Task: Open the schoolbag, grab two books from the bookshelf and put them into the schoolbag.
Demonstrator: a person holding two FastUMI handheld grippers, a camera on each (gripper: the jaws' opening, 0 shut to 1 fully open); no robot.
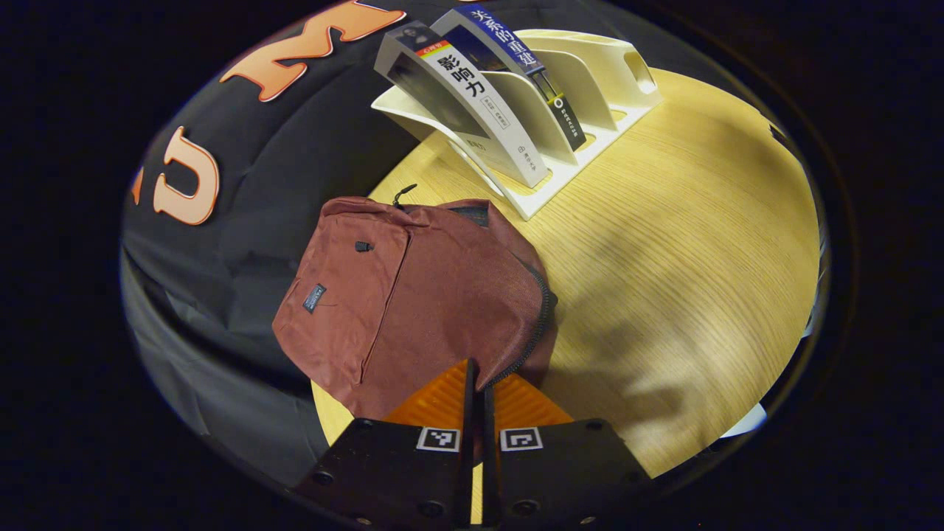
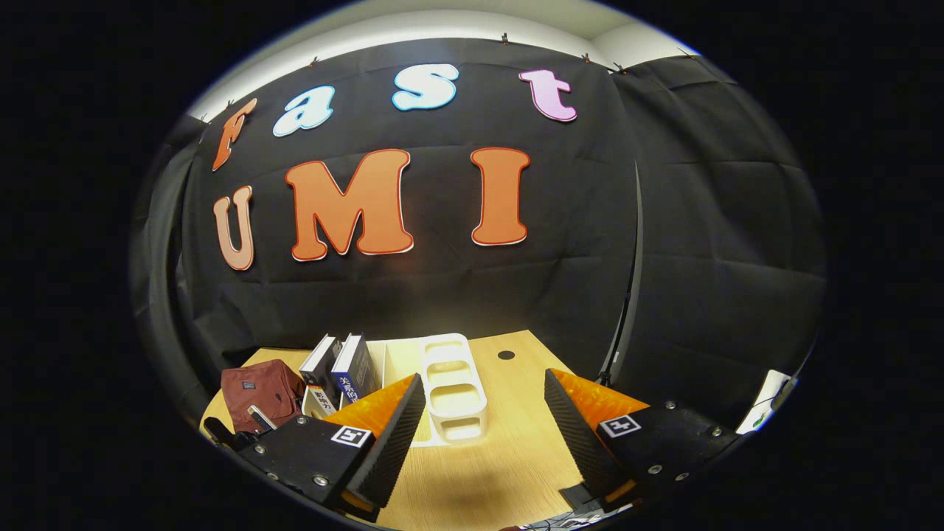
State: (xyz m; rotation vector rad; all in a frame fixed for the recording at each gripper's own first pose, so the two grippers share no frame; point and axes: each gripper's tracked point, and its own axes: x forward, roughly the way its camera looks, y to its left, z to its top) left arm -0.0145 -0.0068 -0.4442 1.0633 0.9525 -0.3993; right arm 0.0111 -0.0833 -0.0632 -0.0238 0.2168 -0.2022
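Schoolbag zipped and slumped at the table's near edge, 2 books waiting in the rack beyond.

In the left gripper view the left gripper (image 1: 477, 383) has its fingers drawn together at the zipper line on the near edge of the schoolbag (image 1: 413, 295), whether pinching anything I cannot tell; the bag lies flat and limp on the wooden table (image 1: 686, 258), soft cloth that will likely fold and slide unless pinned, so the black zipper pull (image 1: 402, 195) at its far end looks the best hold. Beyond, the white bookshelf (image 1: 590, 96) holds 2 books (image 1: 472, 96) leaning in its slots: stiff, glossy, probably moderately heavy, best gripped across the spine. In the right gripper view the right gripper (image 2: 483, 428) hangs with fingers wide apart, empty, facing the rack.
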